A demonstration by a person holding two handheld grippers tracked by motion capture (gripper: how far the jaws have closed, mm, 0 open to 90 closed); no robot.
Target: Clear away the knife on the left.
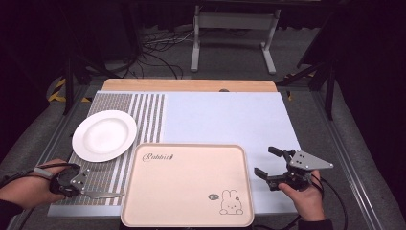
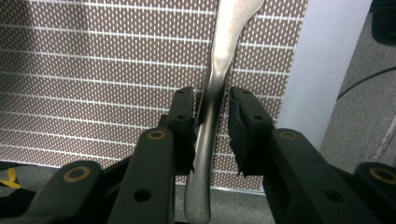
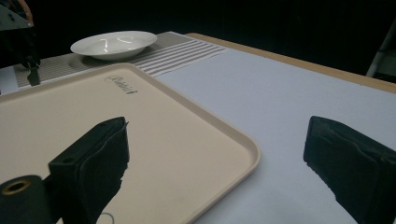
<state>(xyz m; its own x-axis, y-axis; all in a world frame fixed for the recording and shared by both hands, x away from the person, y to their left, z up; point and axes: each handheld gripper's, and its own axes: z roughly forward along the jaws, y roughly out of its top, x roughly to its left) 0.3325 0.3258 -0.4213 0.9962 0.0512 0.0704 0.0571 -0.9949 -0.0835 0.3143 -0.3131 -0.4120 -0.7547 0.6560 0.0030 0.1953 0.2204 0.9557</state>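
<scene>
A metal table knife [image 1: 105, 194] lies on the brown striped placemat [image 1: 148, 120] at the front left, its blade pointing toward the tray. My left gripper [image 1: 87, 189] is down at its handle. In the left gripper view the handle [image 2: 219, 60] runs up between the jaws of the left gripper [image 2: 210, 100]. The left pad [image 2: 186, 126] touches the handle, while a narrow gap shows at the right pad [image 2: 243, 126]. My right gripper [image 1: 264, 161] stands open and empty just right of the beige tray [image 1: 191, 182]. In the right gripper view its pads straddle the tray's corner [image 3: 243, 144].
A white plate [image 1: 104, 135] sits empty on the placemat behind the knife and also shows far off [image 3: 114, 44]. The tray with a rabbit drawing holds nothing. A pale blue mat [image 1: 225, 120] covers the table's right part. The table's front edge is close behind the knife's handle.
</scene>
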